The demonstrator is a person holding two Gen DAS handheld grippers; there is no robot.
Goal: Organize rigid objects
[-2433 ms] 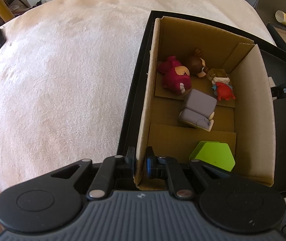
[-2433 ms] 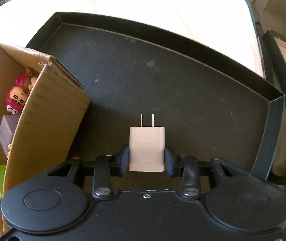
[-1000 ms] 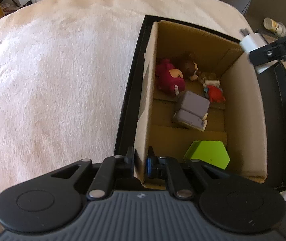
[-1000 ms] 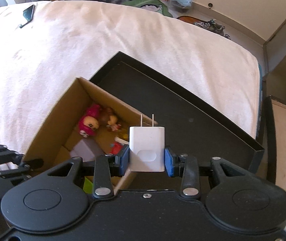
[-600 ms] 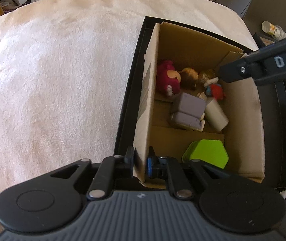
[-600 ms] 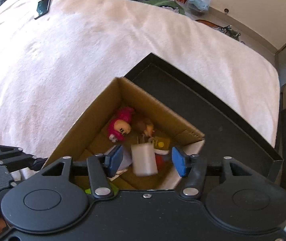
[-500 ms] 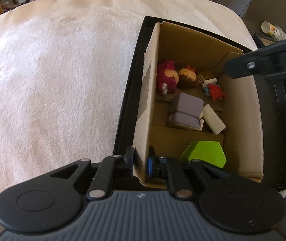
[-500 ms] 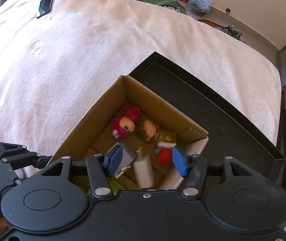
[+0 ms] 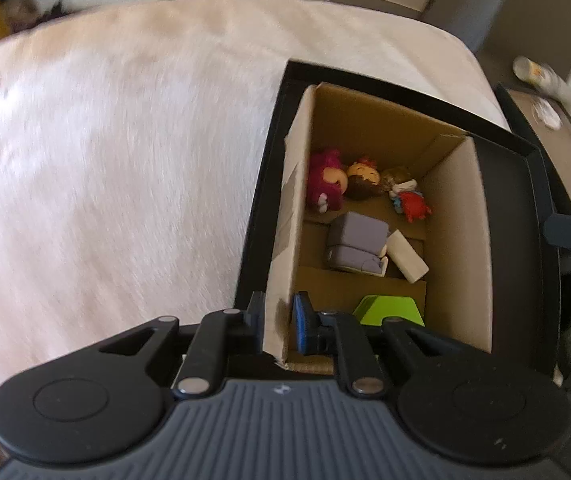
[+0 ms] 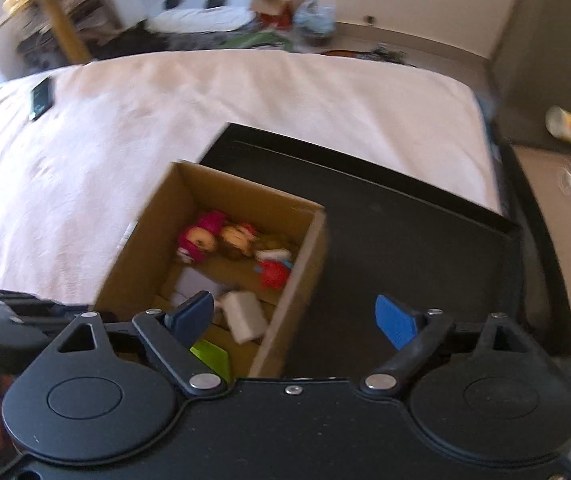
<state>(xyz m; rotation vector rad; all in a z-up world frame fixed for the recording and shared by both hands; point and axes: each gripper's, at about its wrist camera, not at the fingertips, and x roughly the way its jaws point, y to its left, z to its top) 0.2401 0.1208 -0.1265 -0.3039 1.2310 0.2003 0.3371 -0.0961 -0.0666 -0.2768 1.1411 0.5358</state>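
We see left tool (image 9: 279, 322) pinching near-left wall of brown cardboard box (image 9: 459, 240), lower centre of frame. Right tool (image 10: 293, 320) spread wide, holding nothing. White plug-in charger block (image 9: 407, 256) lies inside box, touching grey blocky toy (image 9: 355, 246), above green piece (image 9: 389, 310).

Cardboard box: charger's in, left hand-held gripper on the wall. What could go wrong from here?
1. The left hand-held gripper straddles one thin wall of the cardboard box; lifting by it could bend the wall or tip the box.
2. The white charger lies loose, leaning on the grey toy; a tilt could send both sliding.
3. The open right hand-held gripper hangs over the box's edge and could clip it.
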